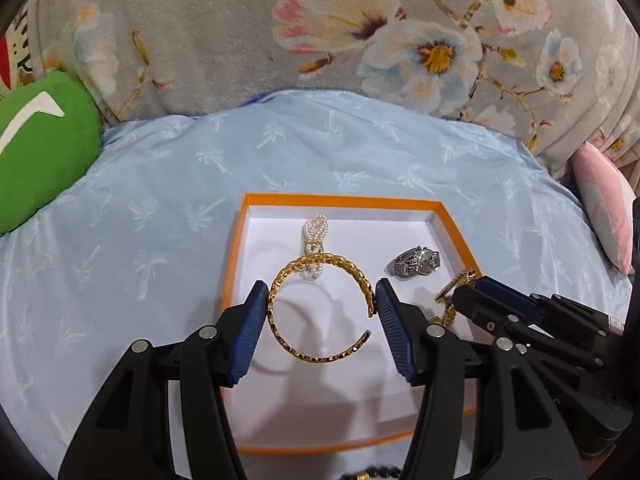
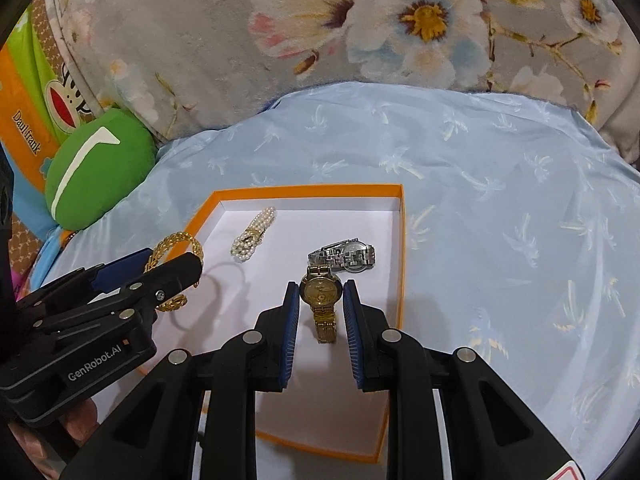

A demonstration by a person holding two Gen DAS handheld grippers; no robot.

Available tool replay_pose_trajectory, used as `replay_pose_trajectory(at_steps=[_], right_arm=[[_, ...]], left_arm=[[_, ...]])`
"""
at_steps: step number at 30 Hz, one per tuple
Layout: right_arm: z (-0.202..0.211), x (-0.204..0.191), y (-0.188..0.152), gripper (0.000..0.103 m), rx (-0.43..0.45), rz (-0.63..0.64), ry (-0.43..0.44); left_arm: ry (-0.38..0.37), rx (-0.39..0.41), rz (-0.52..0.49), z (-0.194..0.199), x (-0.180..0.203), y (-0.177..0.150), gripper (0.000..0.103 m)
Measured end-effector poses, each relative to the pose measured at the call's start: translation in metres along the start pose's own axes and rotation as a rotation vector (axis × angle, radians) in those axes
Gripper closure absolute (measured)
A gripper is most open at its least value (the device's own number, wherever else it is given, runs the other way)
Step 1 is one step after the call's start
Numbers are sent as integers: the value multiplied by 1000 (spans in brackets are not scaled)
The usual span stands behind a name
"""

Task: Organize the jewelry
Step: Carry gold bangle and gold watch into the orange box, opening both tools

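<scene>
An orange box (image 1: 340, 200) with a white inside lies on a light blue cloth. My left gripper (image 1: 322, 300) is shut on a gold chain bangle (image 1: 332, 258), held above the box floor, where its shadow falls. The right gripper (image 2: 321, 300) is shut on a gold watch (image 2: 320, 290) by its face, also over the box. A pearl bracelet (image 1: 316, 240) and a silver watch (image 1: 416, 262) lie in the box beyond both grippers. The right wrist view shows the left gripper (image 2: 168, 264) with the bangle (image 2: 176, 240) at the box's left rim (image 2: 304, 189).
A green cushion (image 1: 40, 148) sits at the left. A grey floral blanket (image 1: 320, 32) rises behind the cloth, and a pink pillow (image 1: 604, 208) lies at the right. Dark beads (image 1: 372, 474) peek in at the bottom edge. The blue cloth (image 2: 500, 220) stretches wide to the right of the box.
</scene>
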State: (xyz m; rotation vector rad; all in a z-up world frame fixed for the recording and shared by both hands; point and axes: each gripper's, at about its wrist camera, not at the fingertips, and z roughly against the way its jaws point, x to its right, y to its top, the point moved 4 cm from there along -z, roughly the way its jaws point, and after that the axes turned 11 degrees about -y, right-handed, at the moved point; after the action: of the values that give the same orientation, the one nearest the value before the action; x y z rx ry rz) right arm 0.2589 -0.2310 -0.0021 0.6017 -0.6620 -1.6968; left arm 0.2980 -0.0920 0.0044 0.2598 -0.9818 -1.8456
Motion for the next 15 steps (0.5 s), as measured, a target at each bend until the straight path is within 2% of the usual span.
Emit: replay_pose_trajectory(at_steps=[1, 2, 3, 15], right_arm=[[-3, 0, 0, 84, -5, 1, -1], [-9, 0, 0, 101, -20, 5, 1], [-12, 1, 0, 103, -28, 1, 4], [-26, -3, -6, 103, -45, 31, -22]], left_arm=[[-2, -11, 6, -6, -1, 0, 49], [-3, -20, 7, -11, -2, -1, 49], [0, -26, 8, -15, -3, -2, 49], [28, -99, 32, -39, -13, -13, 48]])
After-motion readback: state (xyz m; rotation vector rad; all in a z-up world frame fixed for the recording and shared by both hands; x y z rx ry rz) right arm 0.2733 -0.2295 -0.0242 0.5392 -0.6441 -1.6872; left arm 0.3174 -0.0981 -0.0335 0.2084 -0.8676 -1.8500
